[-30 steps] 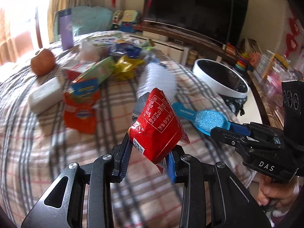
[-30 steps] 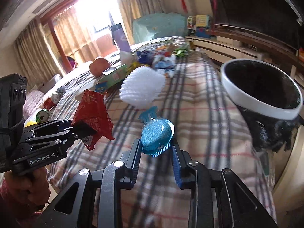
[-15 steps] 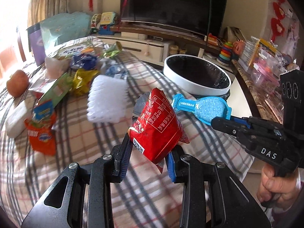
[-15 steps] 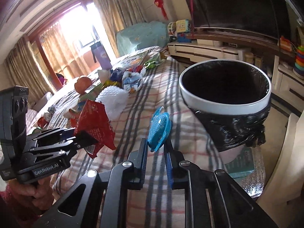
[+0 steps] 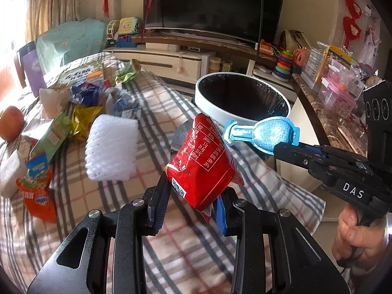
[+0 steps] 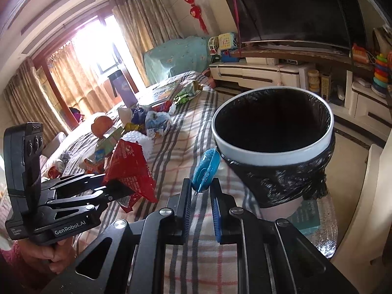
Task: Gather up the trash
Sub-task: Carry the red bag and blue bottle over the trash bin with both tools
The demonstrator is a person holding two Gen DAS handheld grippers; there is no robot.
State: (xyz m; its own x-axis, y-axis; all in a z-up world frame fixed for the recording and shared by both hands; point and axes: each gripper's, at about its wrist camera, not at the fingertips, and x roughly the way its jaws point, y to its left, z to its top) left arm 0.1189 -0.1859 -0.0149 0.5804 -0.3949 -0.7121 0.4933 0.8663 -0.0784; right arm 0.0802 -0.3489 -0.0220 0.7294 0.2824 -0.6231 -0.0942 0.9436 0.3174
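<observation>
A crumpled red snack packet [image 5: 201, 161] is held above the plaid bed cover, with my left gripper [image 5: 191, 196] shut on its lower end. In the right wrist view, my right gripper [image 6: 201, 191] is shut on a flat blue sachet [image 6: 204, 169], which stands edge-on between the pads. Just beyond the sachet is a white-rimmed bin [image 6: 245, 149] lined with a black bag, its mouth dark. The left wrist view shows the blue sachet [image 5: 264, 134] hanging in front of the bin's rim [image 5: 208, 93]. The left gripper [image 6: 115, 186] and red packet [image 6: 129, 169] are left of the sachet.
More litter lies on the bed [image 5: 171, 112]: a white foam net [image 5: 112, 149], an orange packet [image 5: 39, 196], a green carton [image 5: 52, 134], a yellow wrapper [image 5: 83, 120] and an apple [image 5: 9, 122]. A TV [image 5: 213, 7] and low cabinet stand behind; a cluttered counter [image 5: 338, 93] is at right.
Both grippers have swung with their loads from over the bed toward the bin, which now looms larger. The right jaws have narrowed on the blue sachet, turning it edge-on.
</observation>
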